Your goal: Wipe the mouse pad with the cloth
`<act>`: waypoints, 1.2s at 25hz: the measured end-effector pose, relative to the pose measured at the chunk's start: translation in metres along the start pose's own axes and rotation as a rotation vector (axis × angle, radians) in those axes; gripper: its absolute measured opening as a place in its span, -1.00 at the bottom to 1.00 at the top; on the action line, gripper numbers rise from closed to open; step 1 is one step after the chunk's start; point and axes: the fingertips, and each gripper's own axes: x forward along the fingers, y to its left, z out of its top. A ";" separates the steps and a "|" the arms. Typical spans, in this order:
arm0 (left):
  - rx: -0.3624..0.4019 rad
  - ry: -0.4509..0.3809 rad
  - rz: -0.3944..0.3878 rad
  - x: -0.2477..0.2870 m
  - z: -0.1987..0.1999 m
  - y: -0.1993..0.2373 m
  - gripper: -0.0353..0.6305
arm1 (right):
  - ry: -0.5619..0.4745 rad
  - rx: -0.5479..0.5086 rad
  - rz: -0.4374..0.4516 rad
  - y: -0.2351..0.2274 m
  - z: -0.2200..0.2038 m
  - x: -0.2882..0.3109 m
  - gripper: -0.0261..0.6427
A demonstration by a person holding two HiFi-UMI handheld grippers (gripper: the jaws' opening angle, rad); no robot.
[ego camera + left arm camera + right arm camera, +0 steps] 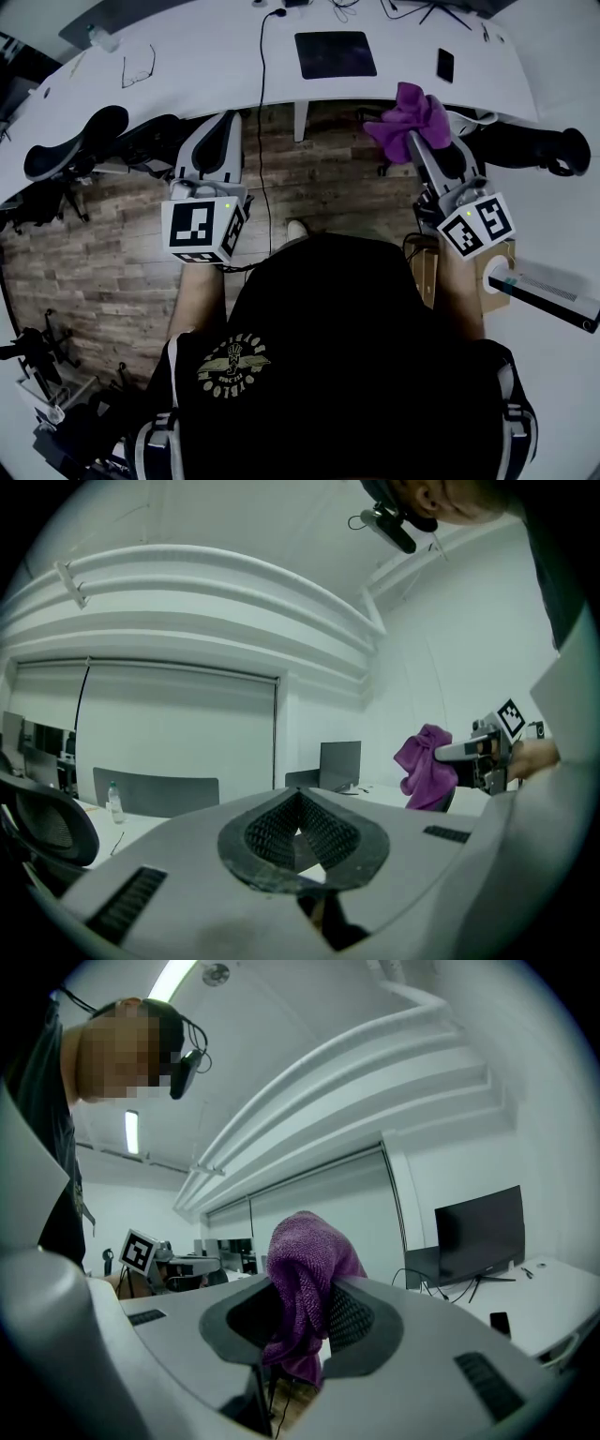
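A dark mouse pad [336,54] lies on the white desk [206,56] ahead of me. The purple cloth [410,112] is bunched up and pinched in my right gripper [413,138], which is held in the air short of the desk's near edge. In the right gripper view the cloth [305,1260] stands up between the jaws of that gripper [305,1309]. My left gripper [228,120] hovers at the left, also short of the desk, jaws shut with nothing in them. The left gripper view shows this gripper [300,810] tilted upward, with the cloth [427,761] off to its right.
On the desk are a black phone [444,66], a pair of glasses [138,70] and a black cable [263,56] that runs down to the wooden floor. A black office chair [75,141] stands at the left, another chair [539,145] at the right.
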 end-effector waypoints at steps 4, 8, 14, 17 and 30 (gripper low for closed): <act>-0.007 0.019 -0.026 0.006 -0.010 -0.003 -0.89 | 0.012 0.012 -0.037 -0.009 -0.004 -0.007 -0.59; -0.025 0.026 -0.026 0.002 -0.018 -0.003 -0.88 | 0.018 0.023 -0.050 -0.010 -0.005 -0.011 -0.59; -0.040 0.016 0.001 -0.008 -0.021 0.007 -0.89 | 0.015 -0.012 -0.023 0.001 0.004 -0.004 -0.59; -0.047 0.010 0.014 -0.011 -0.019 0.010 -0.89 | 0.015 -0.020 -0.011 0.003 0.007 -0.001 -0.59; -0.041 0.092 0.013 0.010 -0.040 0.003 -0.89 | 0.058 0.026 -0.002 -0.027 -0.012 0.010 -0.59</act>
